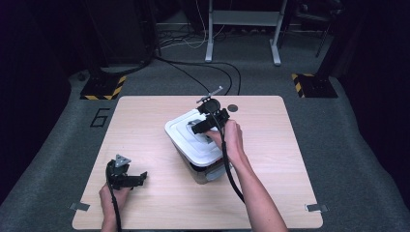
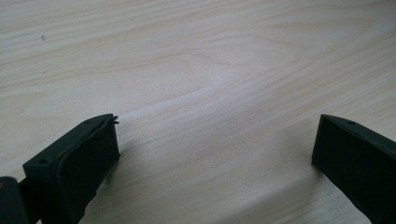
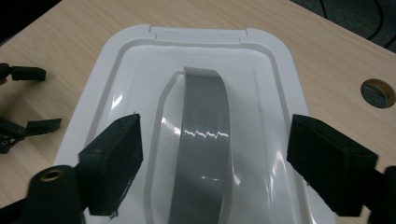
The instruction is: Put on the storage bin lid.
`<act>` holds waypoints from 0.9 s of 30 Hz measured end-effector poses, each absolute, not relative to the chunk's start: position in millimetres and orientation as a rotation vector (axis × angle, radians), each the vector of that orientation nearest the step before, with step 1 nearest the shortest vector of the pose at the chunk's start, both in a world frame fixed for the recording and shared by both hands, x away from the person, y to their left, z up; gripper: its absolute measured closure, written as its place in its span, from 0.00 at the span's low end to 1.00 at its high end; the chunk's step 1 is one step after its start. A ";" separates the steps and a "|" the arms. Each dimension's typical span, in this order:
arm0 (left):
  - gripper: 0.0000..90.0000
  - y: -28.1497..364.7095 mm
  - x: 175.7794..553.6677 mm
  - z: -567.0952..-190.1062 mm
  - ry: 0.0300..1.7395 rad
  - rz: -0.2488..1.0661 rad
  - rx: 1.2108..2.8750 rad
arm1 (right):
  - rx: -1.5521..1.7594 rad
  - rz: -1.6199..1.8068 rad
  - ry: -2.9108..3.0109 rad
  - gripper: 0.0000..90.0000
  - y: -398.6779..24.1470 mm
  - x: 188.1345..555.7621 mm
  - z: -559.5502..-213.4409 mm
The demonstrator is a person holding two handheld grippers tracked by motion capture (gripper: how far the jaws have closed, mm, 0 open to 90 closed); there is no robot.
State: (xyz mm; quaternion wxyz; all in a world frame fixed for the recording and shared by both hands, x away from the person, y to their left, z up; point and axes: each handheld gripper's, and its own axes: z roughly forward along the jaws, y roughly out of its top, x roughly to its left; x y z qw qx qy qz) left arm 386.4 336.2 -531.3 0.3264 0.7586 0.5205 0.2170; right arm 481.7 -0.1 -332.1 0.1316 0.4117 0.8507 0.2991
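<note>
Over the white lid point(image 3: 196, 70) of the container point(image 1: 205, 171) mid-table, we are holding the right gripper point(image 3: 212, 154) with jaws apart astride the grey handle point(image 3: 203, 140), ready to grasp, while the left gripper point(image 2: 215, 154) is idling open nearer us.

Light wood bench point(image 1: 145, 203) sits on grey carpet point(image 1: 53, 145), with a small round hole point(image 1: 233, 108) near its far edge. Room's pretty dark around it: black-and-yellow hazard-striped stand bases point(image 1: 101, 87), a grey metal frame point(image 1: 244, 29) at the back, loose cables point(image 1: 193, 41) snaking across the floor.

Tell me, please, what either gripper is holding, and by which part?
Nothing: the right gripper is open astride the lid's grey handle; the left gripper is open over bare table.
</note>
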 end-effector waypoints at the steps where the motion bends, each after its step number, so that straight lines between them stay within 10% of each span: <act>1: 0.00 336.3 386.2 -531.1 1.365 0.565 1.992 | 1.190 0.882 2.468 0.15 -3.2 480.2 -331.3; 27: 0.00 336.5 386.1 -530.9 1.364 0.563 1.997 | 1.223 0.987 2.374 0.00 -82.2 465.6 -322.2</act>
